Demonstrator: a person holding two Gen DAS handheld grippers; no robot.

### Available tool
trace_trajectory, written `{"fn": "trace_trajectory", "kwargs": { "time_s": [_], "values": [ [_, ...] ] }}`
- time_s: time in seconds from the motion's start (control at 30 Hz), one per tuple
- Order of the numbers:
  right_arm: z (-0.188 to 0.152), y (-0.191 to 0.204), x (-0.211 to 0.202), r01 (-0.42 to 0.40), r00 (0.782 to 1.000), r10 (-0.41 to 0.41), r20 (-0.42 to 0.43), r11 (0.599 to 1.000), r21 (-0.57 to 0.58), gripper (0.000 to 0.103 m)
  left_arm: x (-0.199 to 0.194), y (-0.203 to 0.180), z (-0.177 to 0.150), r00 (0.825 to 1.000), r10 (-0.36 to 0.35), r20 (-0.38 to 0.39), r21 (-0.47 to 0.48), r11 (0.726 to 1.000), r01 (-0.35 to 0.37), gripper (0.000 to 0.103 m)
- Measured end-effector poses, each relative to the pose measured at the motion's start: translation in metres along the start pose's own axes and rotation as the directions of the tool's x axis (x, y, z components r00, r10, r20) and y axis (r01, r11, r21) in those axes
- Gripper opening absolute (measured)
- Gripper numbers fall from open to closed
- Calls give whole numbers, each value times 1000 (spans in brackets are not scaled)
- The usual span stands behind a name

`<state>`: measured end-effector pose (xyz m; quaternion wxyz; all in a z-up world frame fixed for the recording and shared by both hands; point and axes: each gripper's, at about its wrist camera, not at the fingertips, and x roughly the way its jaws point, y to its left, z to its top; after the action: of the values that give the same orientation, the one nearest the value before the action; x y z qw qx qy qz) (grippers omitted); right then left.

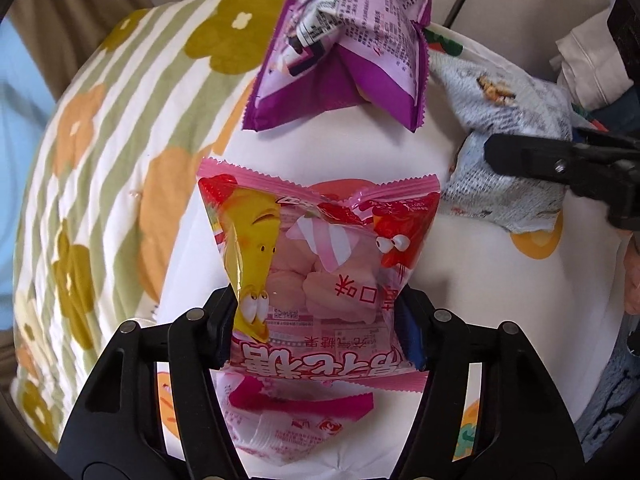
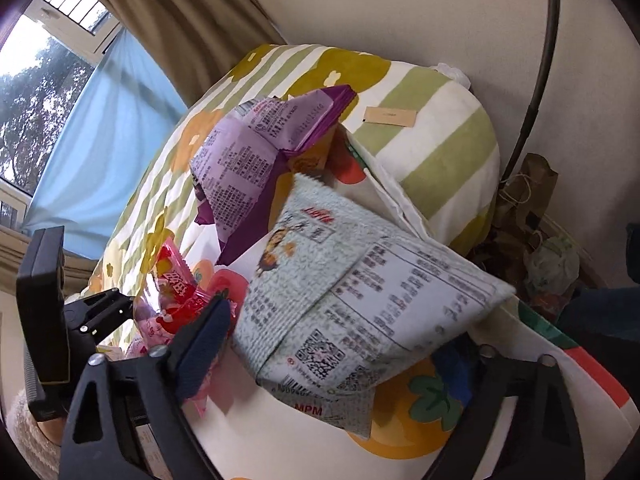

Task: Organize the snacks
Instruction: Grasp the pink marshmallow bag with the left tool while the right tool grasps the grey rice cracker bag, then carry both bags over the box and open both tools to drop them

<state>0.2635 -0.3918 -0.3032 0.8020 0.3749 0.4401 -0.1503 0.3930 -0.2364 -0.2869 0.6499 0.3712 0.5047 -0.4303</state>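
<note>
I pinch the pink marshmallow bag point(image 1: 316, 264) in my left gripper point(image 1: 320, 320) to lift it off the bed point(image 1: 372, 160), while my right gripper point(image 2: 344, 360) straddles the grey-blue snack bag point(image 2: 360, 304), fingers part-open, grip uncertain.

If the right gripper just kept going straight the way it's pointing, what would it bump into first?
Most likely the pale blue snack bag, which already lies between the right gripper's fingers. Behind it comes the white fruit-print cloth; depth is hard to judge.

You get soft daylight from the bright, blown-out window point(image 2: 48, 32); the pale blue printed snack bag point(image 2: 352, 312) is motion-blurred, and fisheye edges bend and darken
</note>
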Motion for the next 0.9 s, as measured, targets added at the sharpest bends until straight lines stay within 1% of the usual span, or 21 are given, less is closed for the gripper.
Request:
{"fn": "trace_trajectory", "kwargs": {
  "time_s": [0.03, 0.07, 0.1, 0.13, 0.23, 0.43, 0.57, 0.67, 0.8, 0.87, 0.9],
  "values": [
    [0, 1, 1, -1, 1000, 1, -7, 1000, -7, 74, -1, 0, 1, 1000, 3, 4, -7, 1000, -3, 60],
    [0, 2, 1, 2, 1000, -2, -8, 1000, -16, 72, -3, 1, 1, 1000, 7, 8, -14, 1000, -6, 60],
    [-1, 3, 0, 1, 1000, -1, -9, 1000, -29, 68, -6, 1, 0, 1000, 11, 11, -24, 1000, -10, 60],
    [-1, 4, -1, -1, 1000, 0, -8, 999, -40, 61, -8, 2, -1, 1000, 15, 16, -34, 999, -15, 60],
    [-4, 4, -5, -24, 1000, 24, -9, 998, -58, 56, -18, 0, -3, 999, 30, 29, -67, 997, -28, 60],
    [-8, 11, -38, -59, 998, 63, 30, 989, -135, 54, -53, -11, -10, 995, 69, 74, -152, 987, -57, 60],
    [-8, 17, -67, -78, 994, 91, 54, 976, -205, 54, -86, -23, -18, 987, 115, 116, -213, 973, -88, 60],
    [-7, 24, -92, -90, 991, 113, 73, 959, -268, 54, -115, -34, -26, 977, 155, 149, -262, 958, -112, 60],
    [-7, 36, -126, -105, 984, 148, 98, 931, -349, 54, -153, -46, -42, 957, 223, 186, -335, 930, -152, 60],
    [-8, 44, -141, -116, 981, 167, 97, 912, -394, 54, -170, -51, -52, 945, 261, 197, -382, 908, -171, 60],
    [-9, 50, -148, -130, 980, 182, 85, 896, -425, 54, -182, -53, -61, 937, 282, 205, -418, 891, -176, 60]
  ]
}}
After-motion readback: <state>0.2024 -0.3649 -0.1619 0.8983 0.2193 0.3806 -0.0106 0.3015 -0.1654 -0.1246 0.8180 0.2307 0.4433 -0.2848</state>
